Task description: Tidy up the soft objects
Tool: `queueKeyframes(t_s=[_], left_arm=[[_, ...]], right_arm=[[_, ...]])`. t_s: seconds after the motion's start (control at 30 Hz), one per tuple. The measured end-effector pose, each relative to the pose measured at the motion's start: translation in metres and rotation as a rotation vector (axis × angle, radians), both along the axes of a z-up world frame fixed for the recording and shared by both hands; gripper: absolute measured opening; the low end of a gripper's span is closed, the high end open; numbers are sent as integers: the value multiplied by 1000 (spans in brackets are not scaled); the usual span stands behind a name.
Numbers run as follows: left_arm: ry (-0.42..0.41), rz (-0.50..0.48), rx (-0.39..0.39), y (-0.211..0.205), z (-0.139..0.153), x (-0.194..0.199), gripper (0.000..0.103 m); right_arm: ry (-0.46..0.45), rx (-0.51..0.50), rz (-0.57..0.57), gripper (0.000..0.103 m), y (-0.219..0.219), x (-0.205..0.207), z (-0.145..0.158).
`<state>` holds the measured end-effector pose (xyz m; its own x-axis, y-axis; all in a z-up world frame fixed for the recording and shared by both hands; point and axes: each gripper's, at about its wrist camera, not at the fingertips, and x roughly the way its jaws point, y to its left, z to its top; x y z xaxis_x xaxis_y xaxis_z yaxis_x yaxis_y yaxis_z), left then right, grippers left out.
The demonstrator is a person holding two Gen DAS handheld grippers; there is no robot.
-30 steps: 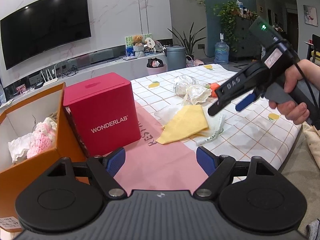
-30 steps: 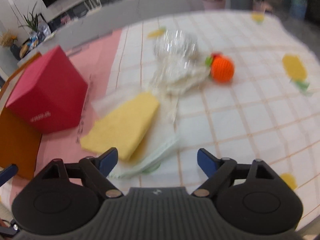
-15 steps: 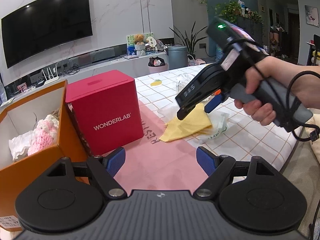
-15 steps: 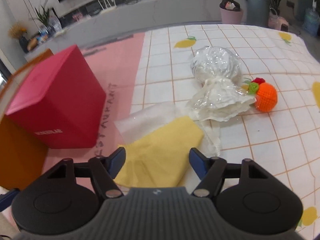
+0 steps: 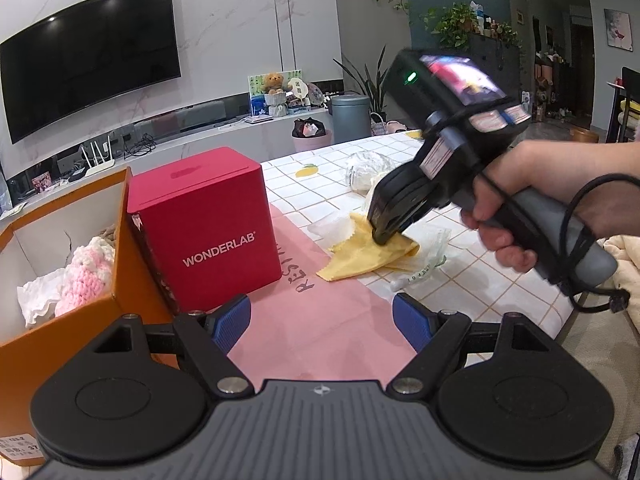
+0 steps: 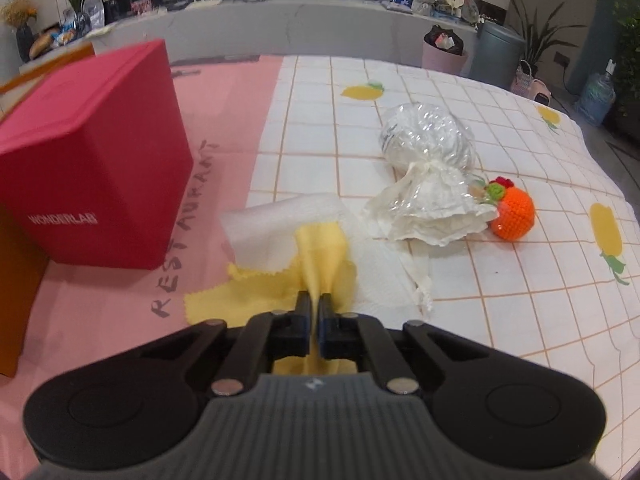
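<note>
At nine o'clock my open orange cardboard box (image 5: 80, 312) holds a pink-and-white knitted piece (image 5: 88, 276) and white ruffled cloth (image 5: 38, 300). My right gripper (image 6: 314, 312), angled down, has just clamped the thin yellow cloth (image 6: 320, 256) on the table; my left gripper (image 5: 322, 322) hovers, jaws apart.

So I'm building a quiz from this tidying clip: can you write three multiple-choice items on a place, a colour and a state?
1. Where is the pink knit item?
A. inside the orange box
B. atop the red box
C. beside the crochet orange

2. What colour is the pinched cloth?
A. blue
B. yellow
C. green

3. How is the left gripper?
A. shut on cloth
B. shut, empty
C. open

A: pink knit item lies within orange box.
B: right gripper pinches yellow cloth.
C: left gripper fingers stand apart.
</note>
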<state>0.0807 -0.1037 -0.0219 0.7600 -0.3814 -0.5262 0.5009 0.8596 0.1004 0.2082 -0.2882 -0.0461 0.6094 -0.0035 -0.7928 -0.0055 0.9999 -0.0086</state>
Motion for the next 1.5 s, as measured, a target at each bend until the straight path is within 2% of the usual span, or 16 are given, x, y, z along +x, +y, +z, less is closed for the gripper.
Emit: queueKeyframes(t_s=[0.13,0.27,0.4,0.47,0.5,0.53,0.57,0.6,0.63,0.7,0.73,0.87,1.27,1.37,1.5], left_arm=[[-5,-5,-5,0,1,-1,95],[-11,-10,1,-1,0,-3,95],[5,-25,18,-6,-4,-4,94],[8,-23,29,-8,-5,-6,94],[9,-25,35,-10,-6,-7,94],[9,-27,42,-11,-6,-8,94],[9,-27,47,-12,-7,-9,94],[9,-28,51,-13,-8,-10,94],[10,-29,53,-14,-8,-11,94],[16,-31,59,-15,-10,-11,94],[21,-31,62,-15,-12,-11,94],[47,-22,76,-18,-18,-9,94],[57,-4,70,-15,-16,-8,94],[47,-18,91,-21,-14,-10,94],[14,-29,117,-36,-11,-9,94]], right_arm=[[-17,5,36,0,-13,-13,24],[12,-68,41,0,-38,-28,43],[144,-137,-1,1,-73,-40,29],[174,-114,-18,7,-88,-46,15],[174,-84,-32,17,-96,-48,9],[179,-56,-53,44,-103,-48,4],[178,-28,-65,56,-108,-49,0],[175,-3,-63,74,-111,-50,-3],[176,25,-55,84,-113,-51,-5],[193,92,-54,97,-116,-51,-8],[196,118,-65,99,-116,-50,-8],[206,138,-74,100,-107,-44,-13],[191,28,-51,99,-89,-41,-23],[188,17,-24,88,-90,-43,-19],[209,11,-3,56,-94,-42,-12]])
